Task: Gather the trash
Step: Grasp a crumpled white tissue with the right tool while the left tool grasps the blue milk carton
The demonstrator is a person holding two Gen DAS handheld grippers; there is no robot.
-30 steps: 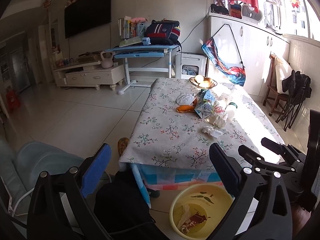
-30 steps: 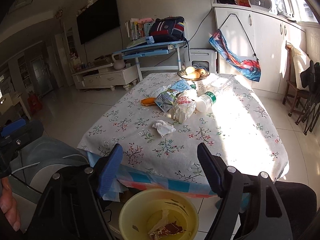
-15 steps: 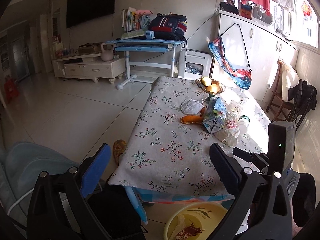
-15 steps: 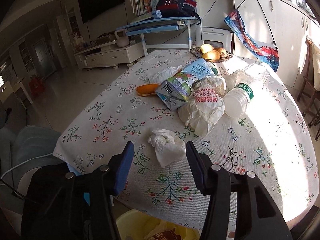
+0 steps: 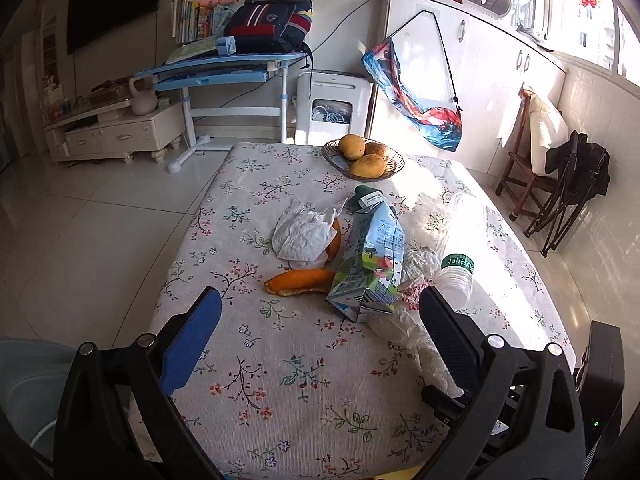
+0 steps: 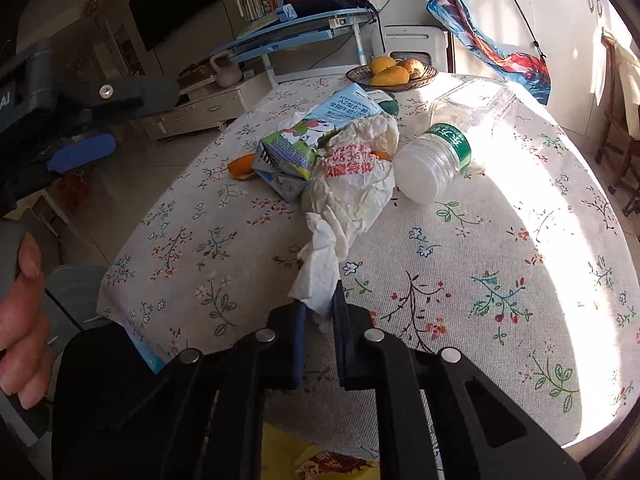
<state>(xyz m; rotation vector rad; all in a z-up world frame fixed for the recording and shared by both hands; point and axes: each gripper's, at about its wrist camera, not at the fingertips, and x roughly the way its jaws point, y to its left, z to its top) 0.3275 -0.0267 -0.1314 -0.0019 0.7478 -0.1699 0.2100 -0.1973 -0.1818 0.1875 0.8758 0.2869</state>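
Observation:
My right gripper point(image 6: 319, 307) is shut on a crumpled white tissue point(image 6: 318, 270) just above the flowered tablecloth point(image 6: 500, 240). Behind it lie a crumpled paper wrapper with red print point(image 6: 352, 176), a milk carton point(image 6: 304, 140), orange peel point(image 6: 240, 168) and a clear plastic bottle point(image 6: 452, 140). My left gripper point(image 5: 320, 312) is open and empty, low over the table in front of the orange peel point(image 5: 300, 280), the carton point(image 5: 372, 264) and a white tissue point(image 5: 304, 232). The bottle point(image 5: 456, 276) lies to the right.
A basket of mangoes point(image 5: 363, 156) sits at the table's far end. A yellow bin point(image 6: 336, 464) with trash shows below the table's near edge. A wooden chair point(image 5: 528, 160) and a folded black chair point(image 5: 576, 184) stand at right. A blue desk point(image 5: 224, 72) stands behind.
Both grippers moved forward over the table. My right gripper closed on the white tissue, which was lying loose between its open fingers before. The left stayed open.

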